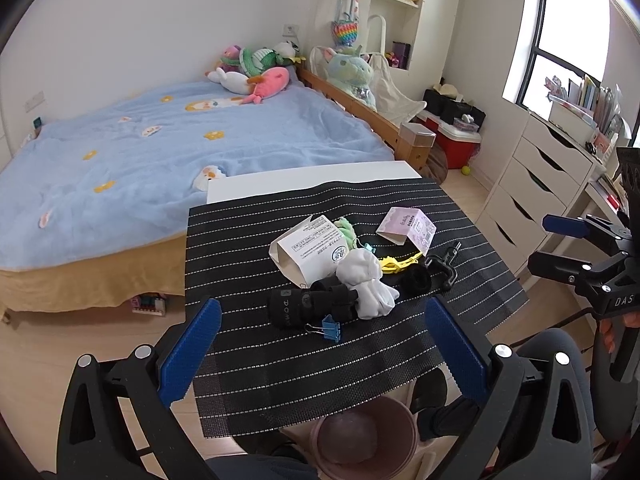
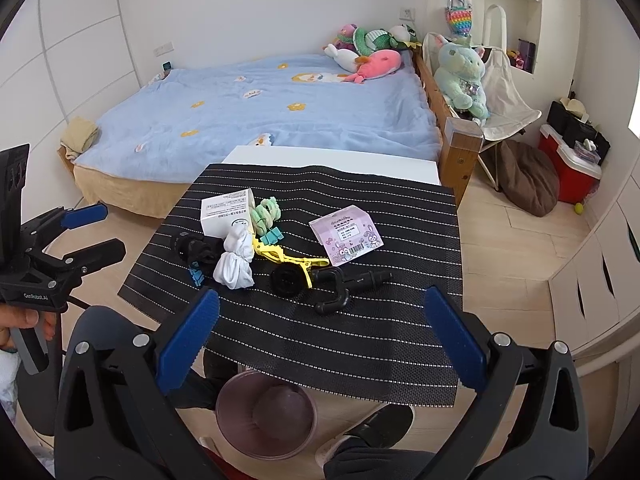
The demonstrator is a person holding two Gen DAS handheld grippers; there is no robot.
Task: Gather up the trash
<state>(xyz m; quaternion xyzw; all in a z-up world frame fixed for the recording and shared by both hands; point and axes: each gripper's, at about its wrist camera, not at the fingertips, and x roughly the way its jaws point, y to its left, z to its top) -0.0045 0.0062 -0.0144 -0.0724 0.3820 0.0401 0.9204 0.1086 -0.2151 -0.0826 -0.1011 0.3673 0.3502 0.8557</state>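
"das" on right claw [image 1: 558,246], "genrobot.ai" on left claw [image 2: 94,232]

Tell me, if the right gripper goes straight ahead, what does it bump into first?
Probably the black U-shaped clamp, which lies nearest between the open jaws of the right gripper. The black round ring sits just beyond it. Depth is hard to judge here, so that's a best guess.

blue-quilted bed [image 2: 280,120] with plush toys [image 2: 368,52], white drawers [image 1: 536,184], red cooler [image 2: 568,172].
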